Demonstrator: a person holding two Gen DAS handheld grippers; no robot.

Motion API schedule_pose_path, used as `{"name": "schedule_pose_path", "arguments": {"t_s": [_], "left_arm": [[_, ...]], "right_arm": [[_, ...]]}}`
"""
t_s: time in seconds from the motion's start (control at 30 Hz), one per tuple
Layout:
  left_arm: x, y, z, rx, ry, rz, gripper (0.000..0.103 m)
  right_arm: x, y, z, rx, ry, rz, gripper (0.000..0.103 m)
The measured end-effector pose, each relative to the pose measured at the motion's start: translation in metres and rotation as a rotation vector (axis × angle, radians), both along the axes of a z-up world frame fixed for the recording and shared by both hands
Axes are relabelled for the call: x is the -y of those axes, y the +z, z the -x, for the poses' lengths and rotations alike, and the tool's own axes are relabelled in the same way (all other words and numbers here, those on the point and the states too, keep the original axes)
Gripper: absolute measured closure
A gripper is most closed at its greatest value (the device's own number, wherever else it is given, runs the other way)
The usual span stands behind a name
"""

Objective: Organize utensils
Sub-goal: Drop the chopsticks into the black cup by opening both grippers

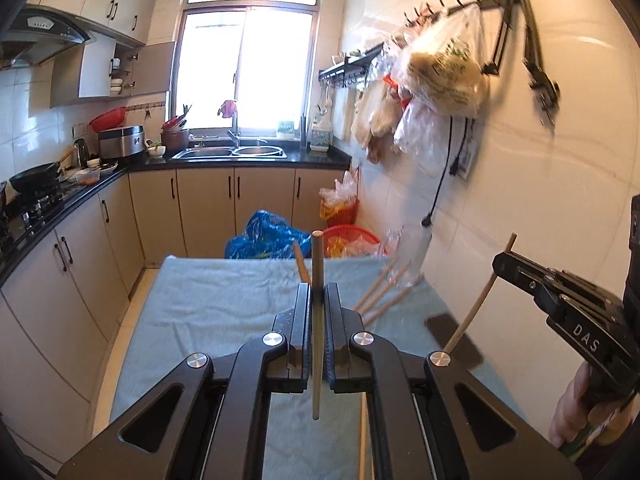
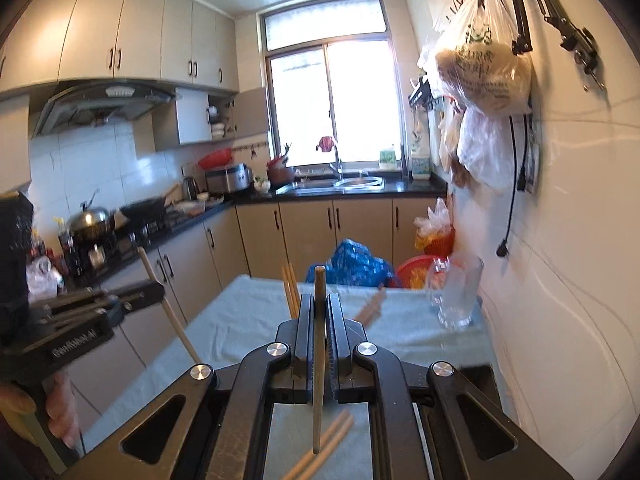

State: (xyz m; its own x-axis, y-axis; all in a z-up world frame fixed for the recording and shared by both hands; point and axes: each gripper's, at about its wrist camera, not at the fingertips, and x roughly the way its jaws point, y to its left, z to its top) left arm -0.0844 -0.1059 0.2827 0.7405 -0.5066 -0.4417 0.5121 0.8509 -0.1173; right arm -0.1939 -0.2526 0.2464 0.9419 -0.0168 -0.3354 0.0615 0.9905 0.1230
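Both grippers, left and right, each pinch one upright chopstick above the towel-covered table.

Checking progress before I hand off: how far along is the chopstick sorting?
Done: nothing visibly sorted; the glass cup looks empty. In hand: left gripper is shut on one chopstick, right gripper on another chopstick. Left: loose chopsticks lie on the blue towel.
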Motion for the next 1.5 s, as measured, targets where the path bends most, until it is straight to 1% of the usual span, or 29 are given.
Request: {"name": "schedule_pose_path", "arguments": {"t_s": [0.17,0.3,0.37,0.43,0.57,0.63,0.73,0.83,0.9,0.93,0.97,1.0,1.07,1.1,1.17,1.23,1.27,1.37,1.5], "left_arm": [[0.018,0.015,-0.036,0.001,0.008,0.055,0.098],[0.033,0.019,-0.065,-0.015,0.001,0.097,0.098],[0.042,0.018,-0.076,-0.014,0.004,0.096,0.098],[0.053,0.009,-0.087,-0.023,0.005,0.081,0.098],[0.07,-0.022,-0.109,-0.093,-0.001,0.028,0.098],[0.074,-0.038,-0.115,-0.122,0.006,0.002,0.098],[0.077,-0.051,-0.119,-0.144,0.006,-0.015,0.098],[0.074,-0.052,-0.115,-0.133,0.009,-0.016,0.097],[0.068,-0.051,-0.109,-0.119,0.013,-0.015,0.091],[0.065,-0.05,-0.106,-0.114,0.017,-0.016,0.081],[0.062,-0.048,-0.103,-0.108,0.024,-0.015,0.074],[0.056,-0.046,-0.096,-0.095,0.034,-0.011,0.072],[0.047,-0.043,-0.085,-0.078,0.043,-0.014,0.071],[0.043,-0.042,-0.081,-0.074,0.043,-0.017,0.071],[0.03,-0.04,-0.065,-0.057,0.044,-0.015,0.068],[0.017,-0.039,-0.051,-0.04,0.057,-0.011,0.06],[0.011,-0.039,-0.045,-0.033,0.065,-0.009,0.058],[-0.011,-0.04,-0.02,-0.016,0.103,-0.017,0.057],[-0.035,-0.046,0.006,-0.033,0.138,-0.021,0.053]], "right_arm": [[0.007,0.022,-0.038,0.056,-0.031,-0.03,0.096],[0.017,0.025,-0.066,0.08,-0.058,-0.076,0.096],[0.021,0.021,-0.078,0.084,-0.074,-0.088,0.096],[0.024,0.014,-0.089,0.072,-0.078,-0.099,0.096],[0.026,-0.012,-0.112,0.005,-0.074,-0.114,0.096],[0.027,-0.024,-0.12,-0.027,-0.071,-0.12,0.096],[0.03,-0.037,-0.131,-0.069,-0.066,-0.124,0.096],[0.035,-0.047,-0.143,-0.1,-0.063,-0.134,0.096],[0.04,-0.049,-0.147,-0.104,-0.071,-0.15,0.095],[0.042,-0.05,-0.149,-0.102,-0.069,-0.164,0.095],[0.044,-0.051,-0.149,-0.104,-0.065,-0.176,0.094],[0.045,-0.05,-0.149,-0.105,-0.065,-0.18,0.093],[0.045,-0.047,-0.146,-0.098,-0.072,-0.183,0.086],[0.045,-0.046,-0.144,-0.095,-0.072,-0.184,0.084],[0.043,-0.04,-0.135,-0.085,-0.072,-0.183,0.077],[0.04,-0.034,-0.126,-0.08,-0.067,-0.175,0.073],[0.038,-0.031,-0.12,-0.078,-0.063,-0.167,0.07],[0.031,-0.026,-0.1,-0.078,-0.048,-0.14,0.062],[0.027,-0.022,-0.074,-0.083,-0.041,-0.1,0.06]]}}
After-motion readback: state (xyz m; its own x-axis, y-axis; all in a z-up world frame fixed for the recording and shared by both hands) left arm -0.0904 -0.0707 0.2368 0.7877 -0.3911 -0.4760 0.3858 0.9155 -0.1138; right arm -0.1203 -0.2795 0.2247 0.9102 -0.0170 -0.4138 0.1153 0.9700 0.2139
